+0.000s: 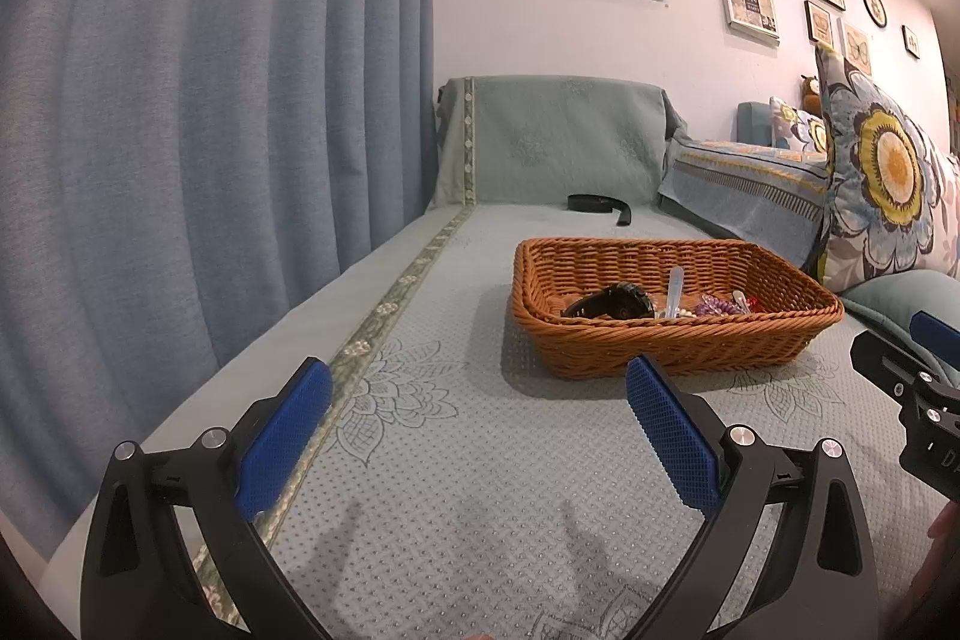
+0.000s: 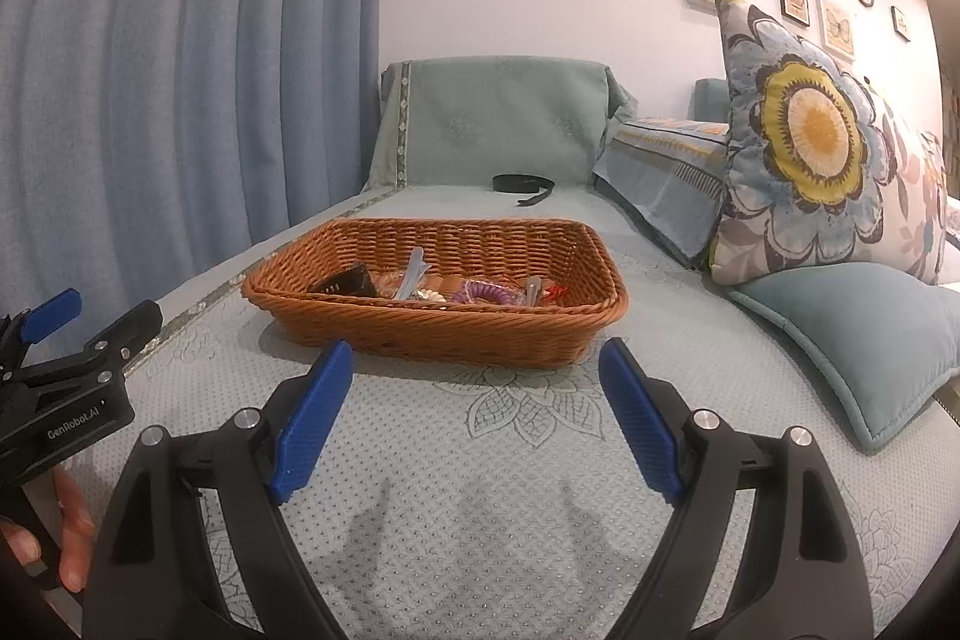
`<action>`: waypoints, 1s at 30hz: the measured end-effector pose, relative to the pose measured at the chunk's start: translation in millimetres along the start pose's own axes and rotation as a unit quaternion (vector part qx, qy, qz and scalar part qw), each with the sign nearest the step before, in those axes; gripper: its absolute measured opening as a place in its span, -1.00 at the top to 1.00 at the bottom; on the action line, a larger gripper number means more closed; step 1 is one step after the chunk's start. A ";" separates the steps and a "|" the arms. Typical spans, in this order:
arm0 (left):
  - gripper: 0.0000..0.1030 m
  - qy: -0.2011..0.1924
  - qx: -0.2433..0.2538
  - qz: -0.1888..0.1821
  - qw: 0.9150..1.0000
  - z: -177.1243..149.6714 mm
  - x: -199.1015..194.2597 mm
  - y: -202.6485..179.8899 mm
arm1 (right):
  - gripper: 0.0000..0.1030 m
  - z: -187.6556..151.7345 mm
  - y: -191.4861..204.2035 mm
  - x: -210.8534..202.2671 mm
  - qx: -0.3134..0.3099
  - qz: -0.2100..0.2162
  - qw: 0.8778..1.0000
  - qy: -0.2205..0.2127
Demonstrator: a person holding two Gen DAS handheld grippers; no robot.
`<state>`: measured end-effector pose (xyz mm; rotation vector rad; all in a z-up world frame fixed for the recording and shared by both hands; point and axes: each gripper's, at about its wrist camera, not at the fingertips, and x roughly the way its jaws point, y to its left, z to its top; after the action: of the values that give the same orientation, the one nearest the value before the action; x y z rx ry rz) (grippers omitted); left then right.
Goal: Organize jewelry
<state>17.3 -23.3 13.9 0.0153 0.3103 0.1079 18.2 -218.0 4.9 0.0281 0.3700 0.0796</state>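
Observation:
A brown wicker basket (image 1: 678, 334) (image 2: 438, 334) sits on the teal sofa cover. Inside lie a black watch (image 1: 612, 303) (image 2: 348, 283), a purple bead bracelet (image 1: 717, 305) (image 2: 486, 292), a clear plastic piece (image 1: 673, 289), a red item (image 2: 557, 291) and other small jewelry. My left gripper (image 1: 480, 418) is open and empty, low over the cover in front of the basket's left corner. My right gripper (image 2: 477, 400) is open and empty, just in front of the basket. Each gripper shows at the edge of the other's view (image 1: 912, 370) (image 2: 54, 340).
A black strap (image 1: 600, 205) (image 2: 525, 185) lies on the cover behind the basket. A floral pillow (image 2: 816, 148) and a teal cushion (image 2: 864, 334) lie to the right. Blue curtains (image 1: 210, 130) hang on the left. Framed pictures hang on the wall.

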 end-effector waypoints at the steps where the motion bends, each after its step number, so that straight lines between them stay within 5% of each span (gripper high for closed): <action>1: -0.85 0.000 0.000 0.000 1.000 0.4 0.0 0.4 | -0.57 0.0 0.2 0.1 0.000 0.000 1.000 0.000; 30: -0.85 0.001 0.000 0.000 1.000 0.9 0.9 0.5 | -0.60 0.2 0.7 -0.7 0.001 -0.001 1.000 -0.003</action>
<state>18.4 -22.8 14.5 0.0154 0.3117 0.1071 17.6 -217.3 5.4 0.0294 0.3632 0.0771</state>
